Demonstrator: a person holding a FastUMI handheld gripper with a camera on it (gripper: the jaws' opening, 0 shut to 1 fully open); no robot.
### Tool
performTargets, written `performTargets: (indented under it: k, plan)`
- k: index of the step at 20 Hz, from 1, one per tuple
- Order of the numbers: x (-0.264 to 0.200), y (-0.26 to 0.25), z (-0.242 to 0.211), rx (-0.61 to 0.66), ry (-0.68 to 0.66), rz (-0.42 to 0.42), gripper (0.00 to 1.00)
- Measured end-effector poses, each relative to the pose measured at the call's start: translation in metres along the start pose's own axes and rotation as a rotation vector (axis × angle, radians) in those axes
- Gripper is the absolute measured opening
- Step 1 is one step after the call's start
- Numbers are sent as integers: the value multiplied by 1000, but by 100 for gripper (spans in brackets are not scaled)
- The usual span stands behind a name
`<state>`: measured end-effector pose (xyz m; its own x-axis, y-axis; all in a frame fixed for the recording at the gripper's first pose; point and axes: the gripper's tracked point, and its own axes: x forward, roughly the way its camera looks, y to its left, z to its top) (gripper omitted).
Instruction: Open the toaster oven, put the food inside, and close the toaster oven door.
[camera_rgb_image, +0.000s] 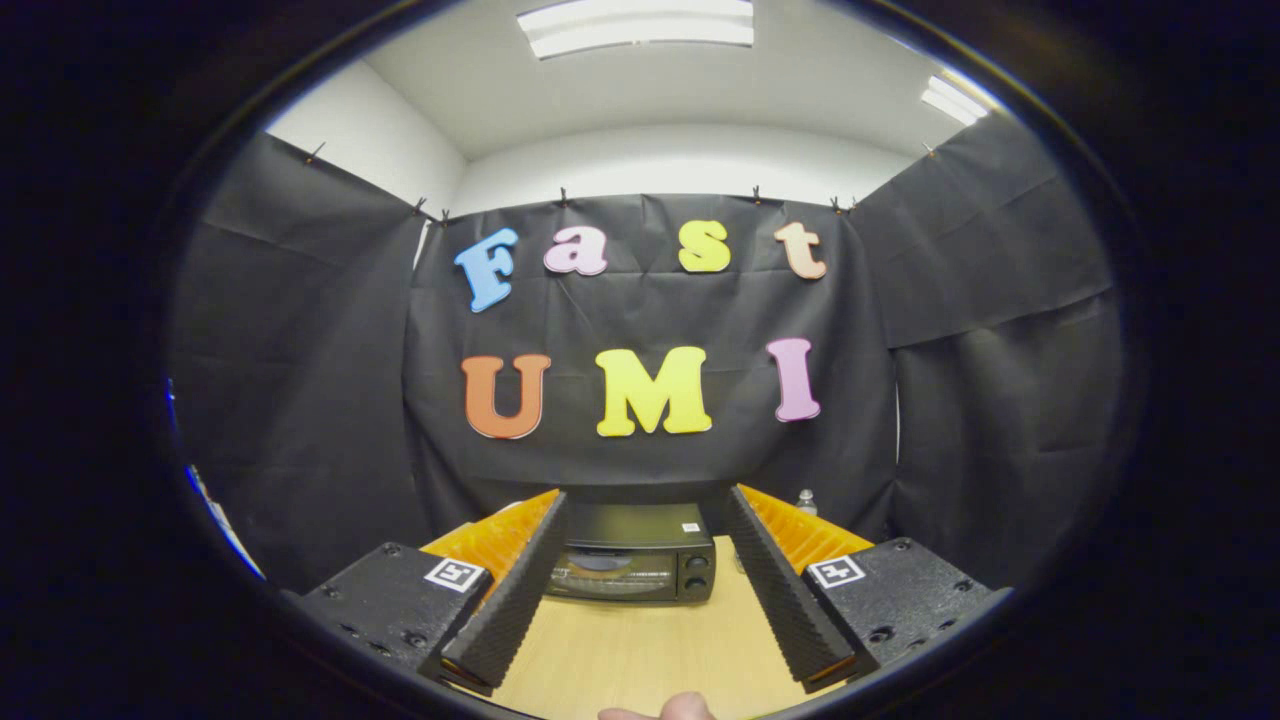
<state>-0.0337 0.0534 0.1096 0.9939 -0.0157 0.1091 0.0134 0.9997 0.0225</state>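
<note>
Hovering gripper (645, 590), fingers spread and empty; oven (632, 565) beyond them, door shut. Food inside? Can't tell, so start or finish.

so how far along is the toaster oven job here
The toaster oven stands on the wooden table beyond the fingers, its door shut. The gripper is open and holds nothing. A small rounded thing lies at the table's near edge; whether it is the food I cannot tell. A shut door fits both a stage before loading and one after closing; the glass does not clearly show what is inside.
</note>
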Motion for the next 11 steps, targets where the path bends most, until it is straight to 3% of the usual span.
performTargets:
  k: [11]
  plan:
    - [11, 2, -10, 23, 30, 4, 100]
